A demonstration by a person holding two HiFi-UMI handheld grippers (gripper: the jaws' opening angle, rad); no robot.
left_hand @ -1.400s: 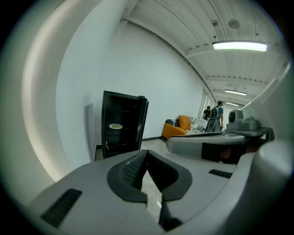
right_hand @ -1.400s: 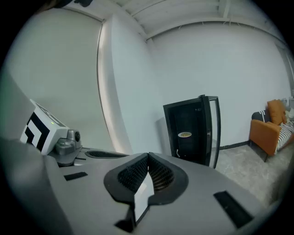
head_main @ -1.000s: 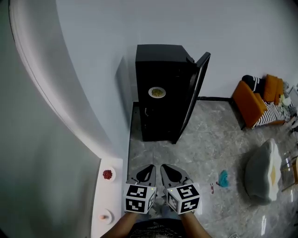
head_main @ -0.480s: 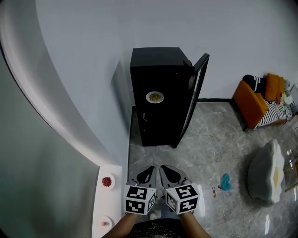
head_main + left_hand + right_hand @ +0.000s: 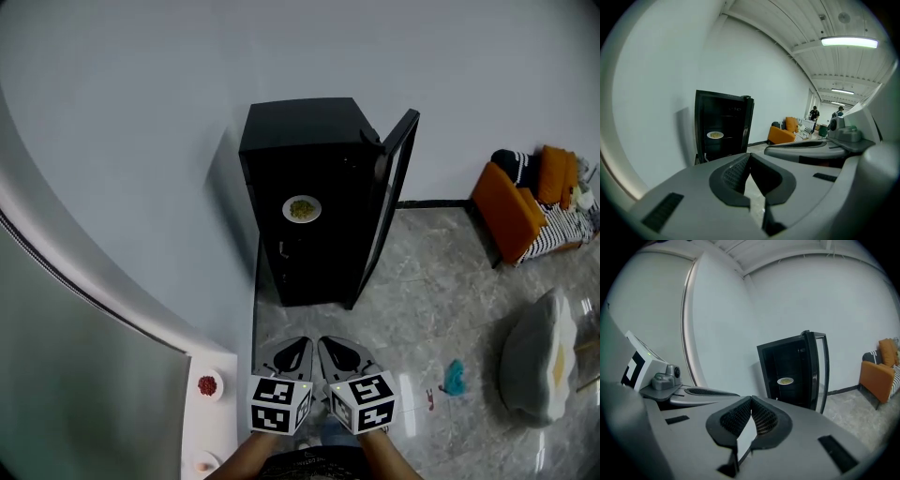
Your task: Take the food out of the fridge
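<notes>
Orange sofa (image 5: pixel 506 211) by wall, red-filled bowl (image 5: pixel 207 385) on wht counter (image 5: pixel 231 424).

The round white plate of food (image 5: pixel 302 209) sits inside the open black fridge (image 5: pixel 300 131) by the wall; the orange sofa (image 5: pixel 502 214) stands well right.

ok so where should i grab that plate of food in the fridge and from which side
Probably the near rim of the plate, reached straight in through the open front of the fridge. The plate lies flat on a shelf, so only its thin edge offers a pinch. The fridge walls close off both sides, and the door stands swung out to the right.
</notes>
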